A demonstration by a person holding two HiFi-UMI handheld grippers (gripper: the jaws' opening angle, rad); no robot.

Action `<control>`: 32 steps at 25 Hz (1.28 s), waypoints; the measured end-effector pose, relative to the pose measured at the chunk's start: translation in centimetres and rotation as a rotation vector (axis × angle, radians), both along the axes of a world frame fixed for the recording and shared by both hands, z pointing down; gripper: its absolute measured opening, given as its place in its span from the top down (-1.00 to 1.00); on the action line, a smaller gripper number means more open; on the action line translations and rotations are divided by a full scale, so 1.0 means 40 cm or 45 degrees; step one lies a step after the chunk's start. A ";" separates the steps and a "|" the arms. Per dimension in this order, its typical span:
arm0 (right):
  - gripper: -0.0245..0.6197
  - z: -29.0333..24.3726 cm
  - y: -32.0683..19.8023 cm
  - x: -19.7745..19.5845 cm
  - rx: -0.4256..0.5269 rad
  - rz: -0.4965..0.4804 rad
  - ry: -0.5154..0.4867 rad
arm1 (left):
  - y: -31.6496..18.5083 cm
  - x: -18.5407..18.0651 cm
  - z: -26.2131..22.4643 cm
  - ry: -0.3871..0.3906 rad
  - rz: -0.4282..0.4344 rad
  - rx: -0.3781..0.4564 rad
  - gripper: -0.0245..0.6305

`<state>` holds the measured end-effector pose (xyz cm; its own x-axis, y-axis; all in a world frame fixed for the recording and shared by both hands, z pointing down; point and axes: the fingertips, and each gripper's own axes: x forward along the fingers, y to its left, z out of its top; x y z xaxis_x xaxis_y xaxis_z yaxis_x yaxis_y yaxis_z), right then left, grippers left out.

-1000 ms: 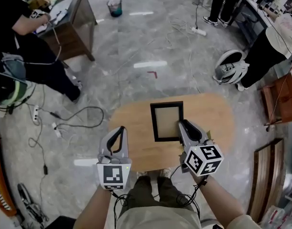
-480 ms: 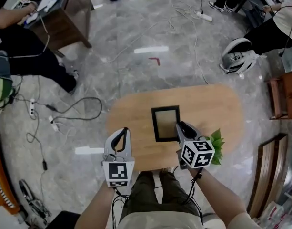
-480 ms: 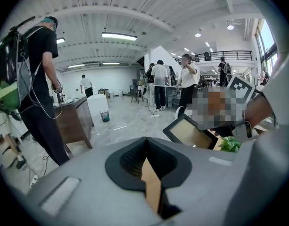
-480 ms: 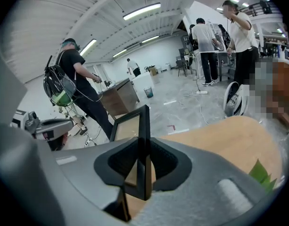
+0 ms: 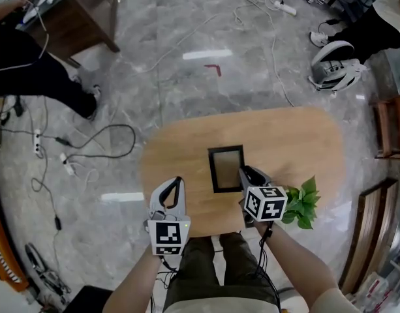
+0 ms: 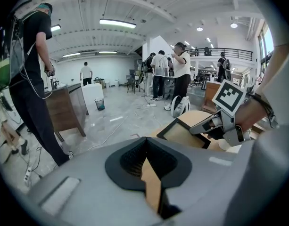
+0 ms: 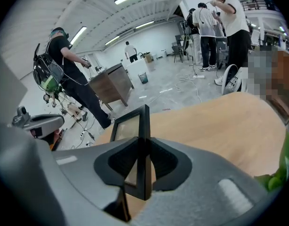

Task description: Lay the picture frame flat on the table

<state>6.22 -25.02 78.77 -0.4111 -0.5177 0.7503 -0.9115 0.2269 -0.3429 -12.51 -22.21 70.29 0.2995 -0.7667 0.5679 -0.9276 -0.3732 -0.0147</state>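
Observation:
A black picture frame (image 5: 226, 168) with a tan inside is over the middle of the oval wooden table (image 5: 297, 142). My right gripper (image 5: 243, 173) is shut on the frame's right bar; in the right gripper view the bar (image 7: 144, 126) stands edge-on between the jaws. From the left gripper view the frame (image 6: 182, 134) looks tilted, its face turned up and left. Whether its lower edge touches the table I cannot tell. My left gripper (image 5: 175, 181) hovers at the table's near-left edge, jaws pressed together on nothing.
A small green plant (image 5: 301, 203) sits on the table just right of my right gripper. Cables (image 5: 102, 152) lie on the floor to the left. A brown desk (image 5: 69, 25) and people stand beyond, and a white helmet-like object (image 5: 333, 70) lies far right.
The head view has pulled back, and the green plant has come into sight by my right gripper. My right gripper keeps its hold on the frame. The left gripper has barely moved.

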 end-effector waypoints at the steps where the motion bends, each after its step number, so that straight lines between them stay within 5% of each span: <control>1: 0.67 0.026 0.001 -0.001 -0.012 0.000 0.006 | 0.001 0.002 0.018 0.002 0.002 -0.010 0.86; 17: 0.66 0.292 0.016 -0.006 -0.119 -0.018 0.062 | 0.035 0.032 0.217 0.009 0.014 -0.125 0.86; 24: 0.65 0.324 0.027 -0.007 -0.138 0.031 -0.030 | 0.053 0.053 0.234 0.010 0.024 -0.140 0.86; 32: 0.58 0.311 0.040 0.013 -0.102 -0.080 0.033 | 0.067 0.066 0.226 0.003 0.026 -0.139 0.86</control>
<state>6.74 -23.44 91.19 -0.4211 -0.4295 0.7989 -0.9050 0.2570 -0.3389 -9.89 -19.52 79.33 0.3157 -0.6941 0.6470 -0.9199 -0.3910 0.0294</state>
